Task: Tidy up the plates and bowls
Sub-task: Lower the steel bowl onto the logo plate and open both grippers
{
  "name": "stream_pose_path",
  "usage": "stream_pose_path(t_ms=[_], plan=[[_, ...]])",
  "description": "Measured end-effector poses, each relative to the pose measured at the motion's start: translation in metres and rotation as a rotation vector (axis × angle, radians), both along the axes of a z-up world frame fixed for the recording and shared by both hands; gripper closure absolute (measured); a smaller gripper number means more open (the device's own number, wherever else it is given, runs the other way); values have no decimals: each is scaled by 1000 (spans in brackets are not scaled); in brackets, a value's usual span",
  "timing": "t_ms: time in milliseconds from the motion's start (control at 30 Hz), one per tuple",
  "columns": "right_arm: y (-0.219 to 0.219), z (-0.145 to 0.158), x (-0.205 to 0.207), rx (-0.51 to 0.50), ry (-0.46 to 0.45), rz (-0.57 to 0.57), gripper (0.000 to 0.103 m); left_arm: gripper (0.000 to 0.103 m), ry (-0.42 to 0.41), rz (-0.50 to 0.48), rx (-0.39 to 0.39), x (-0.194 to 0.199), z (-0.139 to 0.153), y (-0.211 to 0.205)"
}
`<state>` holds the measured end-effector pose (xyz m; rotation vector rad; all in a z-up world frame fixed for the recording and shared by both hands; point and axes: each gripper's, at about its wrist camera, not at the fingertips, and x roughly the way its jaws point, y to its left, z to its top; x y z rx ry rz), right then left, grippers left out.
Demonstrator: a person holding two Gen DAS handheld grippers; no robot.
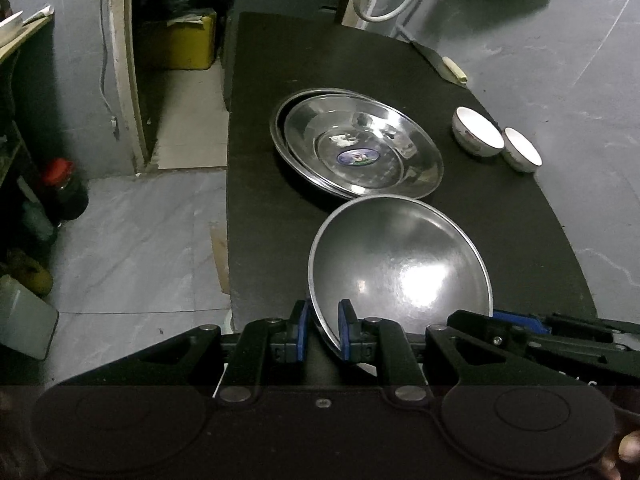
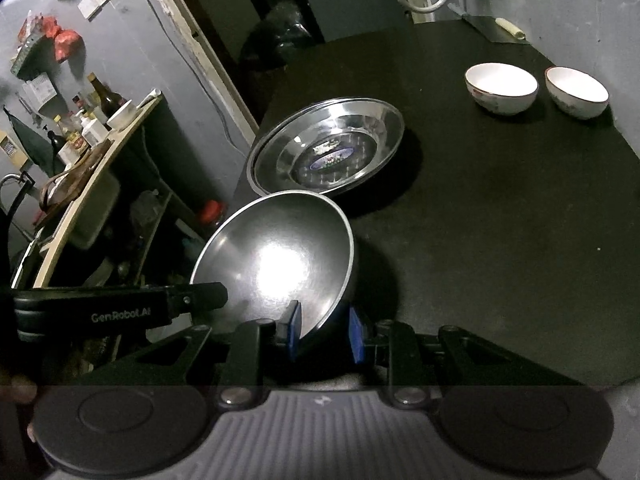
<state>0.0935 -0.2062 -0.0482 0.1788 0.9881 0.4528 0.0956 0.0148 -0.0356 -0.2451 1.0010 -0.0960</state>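
A steel bowl (image 1: 400, 256) is held tilted above the near end of the black table (image 1: 280, 60). My left gripper (image 1: 325, 330) is shut on its near rim, and my right gripper (image 2: 325, 330) is shut on its rim from the other side; the bowl also shows in the right wrist view (image 2: 276, 260). Beyond it lies a stack of steel plates (image 1: 356, 144), also seen in the right wrist view (image 2: 326, 146). Two white bowls (image 1: 477, 132) (image 1: 521, 155) stand upright side by side at the right, seen too in the right wrist view (image 2: 501, 87) (image 2: 577, 91).
A cleaver with a pale handle (image 1: 440, 62) lies at the table's far edge. A shelf with bottles (image 2: 84, 128) stands left of the table. A red-capped jar (image 1: 66, 188) and a yellow box (image 1: 180, 42) sit on the floor at the left.
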Motion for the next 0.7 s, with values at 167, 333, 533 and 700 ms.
stream_pose_path(t_ms=[167, 333, 533, 700], plan=[[3, -1, 2, -4, 9, 0, 75, 86, -6, 0, -1, 2, -2, 2], [6, 0, 1, -15, 3, -3, 66, 82, -26, 0, 2, 0, 1, 5], [3, 9, -3, -36, -36, -30, 47, 48, -89, 22, -2, -10, 14, 19], [-2, 24, -8, -45, -102, -62, 30, 16, -202, 48, 21, -14, 34, 28]])
